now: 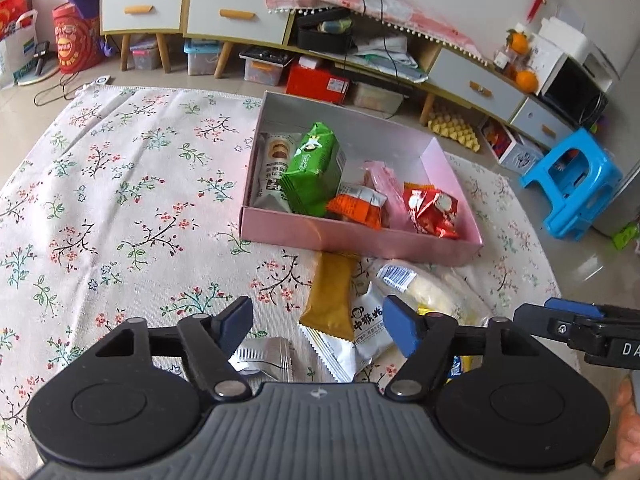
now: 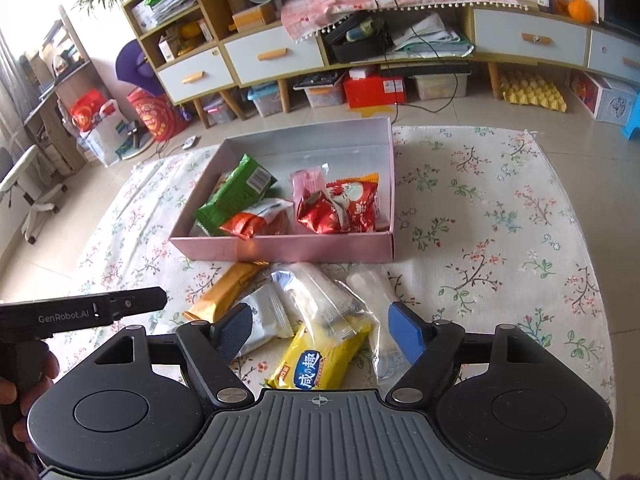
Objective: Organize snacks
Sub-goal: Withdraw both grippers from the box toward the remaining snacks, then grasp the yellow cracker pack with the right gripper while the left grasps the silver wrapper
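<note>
A pink box (image 1: 352, 236) (image 2: 280, 248) sits on a floral cloth and holds several snacks: a green pack (image 1: 314, 168) (image 2: 234, 196), an orange pack (image 1: 358, 204) (image 2: 256, 218), a pink pack (image 1: 386, 188) and a red pack (image 1: 432, 210) (image 2: 340, 208). In front of the box lie loose snacks: a mustard bar (image 1: 330, 296) (image 2: 224, 290), a white monkey pack (image 1: 366, 328), a clear-wrapped pack (image 2: 316, 296) and a yellow pack (image 2: 320, 362). My left gripper (image 1: 320, 330) is open above the mustard bar. My right gripper (image 2: 320, 330) is open above the yellow pack.
A small silver pack (image 1: 264, 356) lies on the floral cloth (image 1: 120, 200) near my left finger. Low cabinets (image 2: 280, 56) with bins line the far wall. A blue stool (image 1: 572, 184) stands on the floor to the right.
</note>
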`<state>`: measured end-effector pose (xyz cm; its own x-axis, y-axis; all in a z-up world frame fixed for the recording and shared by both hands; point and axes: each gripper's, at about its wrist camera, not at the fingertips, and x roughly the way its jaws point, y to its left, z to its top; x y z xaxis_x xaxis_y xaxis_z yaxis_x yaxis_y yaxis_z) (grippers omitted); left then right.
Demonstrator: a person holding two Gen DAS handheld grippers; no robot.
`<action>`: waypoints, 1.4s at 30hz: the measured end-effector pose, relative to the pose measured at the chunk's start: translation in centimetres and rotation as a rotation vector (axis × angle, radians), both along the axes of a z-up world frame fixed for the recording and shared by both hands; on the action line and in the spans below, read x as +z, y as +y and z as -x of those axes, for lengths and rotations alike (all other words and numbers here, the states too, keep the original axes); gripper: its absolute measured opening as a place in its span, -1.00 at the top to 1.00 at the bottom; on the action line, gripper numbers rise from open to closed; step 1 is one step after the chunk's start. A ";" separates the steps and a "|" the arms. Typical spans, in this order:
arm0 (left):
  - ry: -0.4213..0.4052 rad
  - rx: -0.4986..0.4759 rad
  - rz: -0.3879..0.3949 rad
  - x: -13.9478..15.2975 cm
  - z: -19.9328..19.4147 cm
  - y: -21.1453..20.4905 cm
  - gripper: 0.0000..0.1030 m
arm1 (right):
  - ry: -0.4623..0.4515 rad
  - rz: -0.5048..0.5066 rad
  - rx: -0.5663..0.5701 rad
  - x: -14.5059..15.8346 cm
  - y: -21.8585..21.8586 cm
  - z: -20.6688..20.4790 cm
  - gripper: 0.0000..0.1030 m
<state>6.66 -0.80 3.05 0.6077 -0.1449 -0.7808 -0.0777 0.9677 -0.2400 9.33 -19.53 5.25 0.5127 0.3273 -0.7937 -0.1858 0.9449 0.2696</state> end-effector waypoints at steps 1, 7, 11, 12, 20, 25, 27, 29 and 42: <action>0.005 -0.005 -0.002 -0.1 0.0 -0.1 -0.36 | 0.011 0.002 0.006 -0.2 0.2 0.0 -0.59; 0.033 -0.004 0.008 -0.3 0.2 -0.2 -0.47 | 0.103 -0.041 0.028 -1.2 0.3 -0.3 -0.65; 0.026 0.015 0.009 0.0 0.3 0.5 -0.52 | 0.099 -0.033 -0.003 -1.1 -0.2 -0.2 -0.65; 0.024 0.025 0.012 0.1 0.3 0.8 -0.54 | 0.101 -0.041 -0.009 -1.1 -0.4 -0.3 -0.65; 0.047 0.036 0.036 -0.1 0.2 1.4 -0.54 | 0.119 -0.074 -0.010 -1.3 -0.6 -0.4 -0.65; 0.051 0.022 0.035 -0.2 0.2 1.1 -0.53 | 0.115 -0.051 -0.002 -1.5 -0.2 -0.4 -0.65; 0.050 0.018 0.031 -0.2 0.2 1.0 -0.53 | 0.124 -0.060 0.002 -1.7 0.0 -0.4 -0.65; 0.053 0.016 0.028 -0.4 0.2 1.0 -0.52 | 0.141 -0.069 0.011 -2.0 0.2 -0.4 -0.65; 0.082 0.022 0.028 -1.1 0.1 1.0 -0.44 | 0.194 -0.003 -0.048 -5.8 2.9 -0.1 -0.62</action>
